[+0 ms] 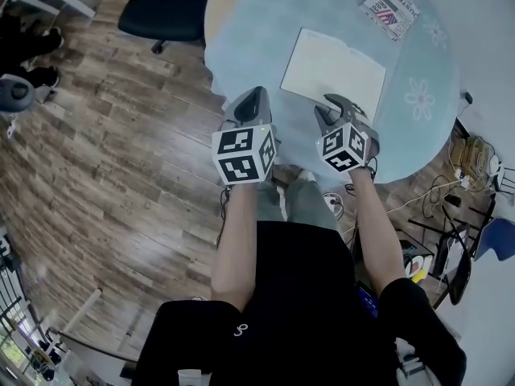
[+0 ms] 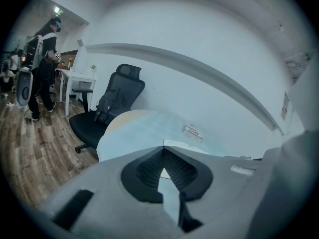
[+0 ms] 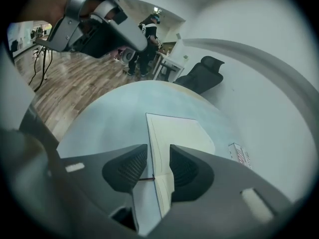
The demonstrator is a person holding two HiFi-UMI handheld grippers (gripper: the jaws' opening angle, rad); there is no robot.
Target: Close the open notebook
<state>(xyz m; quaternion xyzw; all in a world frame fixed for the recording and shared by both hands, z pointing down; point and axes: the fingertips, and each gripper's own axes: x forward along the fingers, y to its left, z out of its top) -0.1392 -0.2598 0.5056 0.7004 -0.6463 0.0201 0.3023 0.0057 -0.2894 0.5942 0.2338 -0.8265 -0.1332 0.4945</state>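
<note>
The open notebook (image 1: 334, 72) lies flat with cream pages up on the round table (image 1: 249, 30), which has a pale blue cloth. My right gripper (image 1: 332, 100) hangs over the notebook's near edge. In the right gripper view (image 3: 158, 152) its jaws stand open, with the notebook's (image 3: 177, 133) left edge and a thin ribbon marker showing in the gap; the pads do not press on it. My left gripper (image 1: 255, 95) hovers at the table's near rim, left of the notebook. Its tips (image 2: 163, 148) meet, with nothing held. It also shows raised at the top left of the right gripper view (image 3: 94, 21).
A small printed booklet (image 1: 389, 10) lies at the table's far right. A black office chair (image 1: 165, 6) stands beyond the table on the wood floor. Cables and clutter (image 1: 471, 159) lie to the right of the table. A person (image 2: 42, 68) stands far off by a desk.
</note>
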